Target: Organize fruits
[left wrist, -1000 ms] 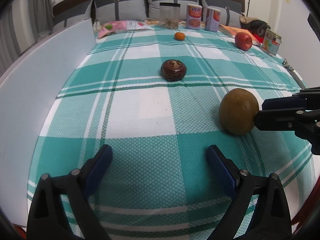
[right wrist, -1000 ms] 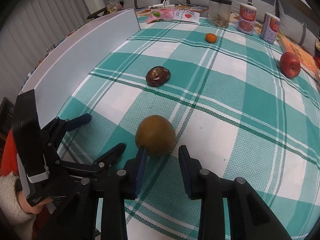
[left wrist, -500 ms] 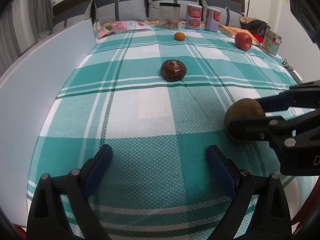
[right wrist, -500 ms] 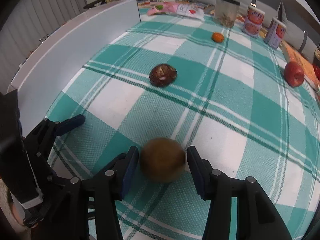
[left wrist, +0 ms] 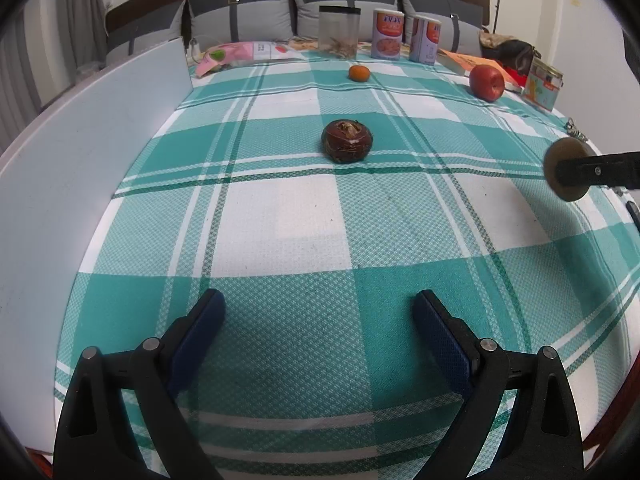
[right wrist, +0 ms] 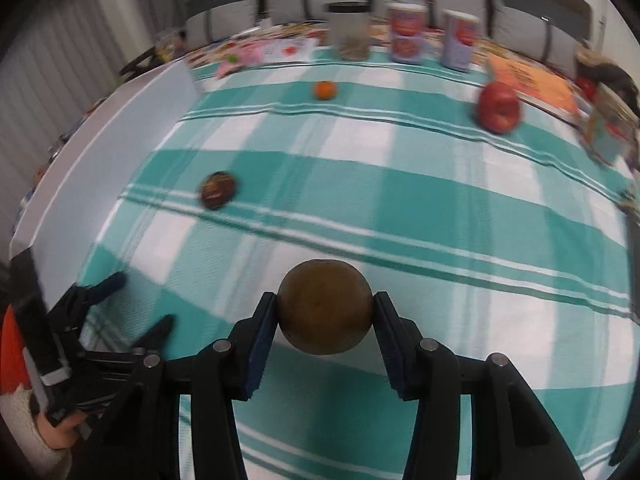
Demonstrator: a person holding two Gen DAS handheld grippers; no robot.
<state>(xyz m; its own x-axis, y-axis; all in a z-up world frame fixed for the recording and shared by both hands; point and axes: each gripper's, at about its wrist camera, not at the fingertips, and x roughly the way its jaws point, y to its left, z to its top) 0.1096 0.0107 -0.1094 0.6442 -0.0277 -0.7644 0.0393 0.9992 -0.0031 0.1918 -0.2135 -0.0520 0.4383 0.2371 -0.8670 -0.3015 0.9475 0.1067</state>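
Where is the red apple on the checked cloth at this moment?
In the left wrist view the red apple lies far right on the checked cloth, beside the orange book.

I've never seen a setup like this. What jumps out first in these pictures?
A round brown fruit clamped between the jaws of the right gripper, lifted above the teal checked cloth. The left gripper hangs open and empty near the cloth's front edge. A dark maroon fruit sits mid-cloth.

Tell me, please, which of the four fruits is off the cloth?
The brown round fruit, clamped in the right gripper; the dark fruit, orange and apple lie on the cloth.
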